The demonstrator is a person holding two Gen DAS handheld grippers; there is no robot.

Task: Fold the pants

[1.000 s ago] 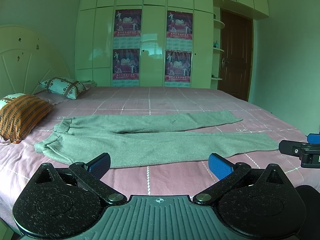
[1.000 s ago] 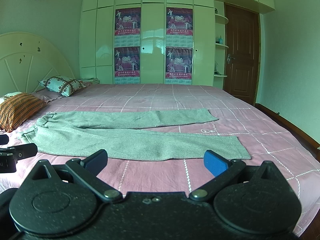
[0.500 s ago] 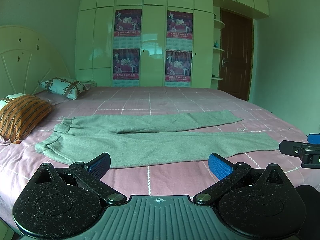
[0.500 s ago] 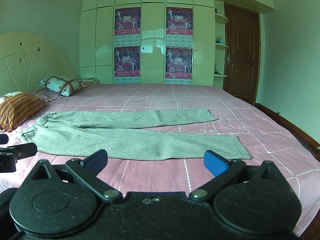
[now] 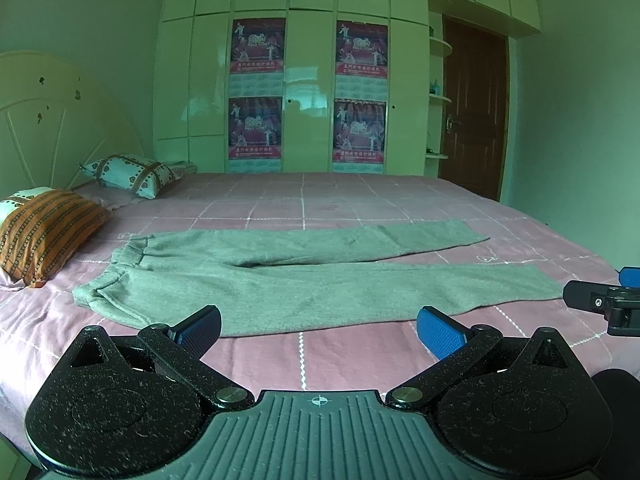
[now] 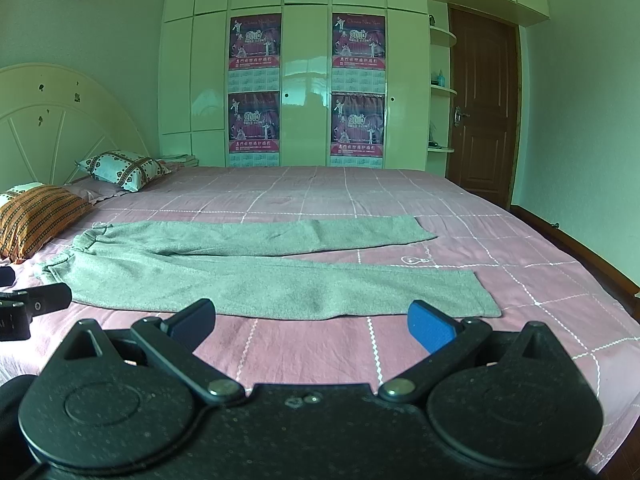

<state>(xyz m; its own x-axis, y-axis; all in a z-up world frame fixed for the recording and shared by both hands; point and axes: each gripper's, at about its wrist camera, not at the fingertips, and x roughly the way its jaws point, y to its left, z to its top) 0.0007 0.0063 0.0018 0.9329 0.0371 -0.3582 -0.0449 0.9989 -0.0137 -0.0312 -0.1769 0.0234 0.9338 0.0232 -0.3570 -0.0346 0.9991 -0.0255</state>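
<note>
Bedroom setup: big bed (image 5: 360, 208) with a pink checked sheet, a wall of pale wardrobes (image 5: 304, 80) with posters behind it, and a couple of pillows (image 5: 44, 232) up by the headboard on the left. The grey pants (image 5: 304, 280) were lying flat across the near half of the bed, waistband toward the pillows, both legs stretched out to the right and splayed a bit, so the far leg sat apart from the near one at the cuffs.

Both tools were parked short of the fabric. The left gripper (image 5: 318, 330) had its jaws spread wide with nothing in them, and the right gripper (image 6: 312, 322) was the same, wide and empty, nearer the cuff end.

So I'd say the folding hadn't started; this was the lining-up stage. Best guess for the next move: left goes for the waistband, right for a cuff, pinch both layers and lay one leg over the other. Thick fabric, so a shallow pinch might slip.
</note>
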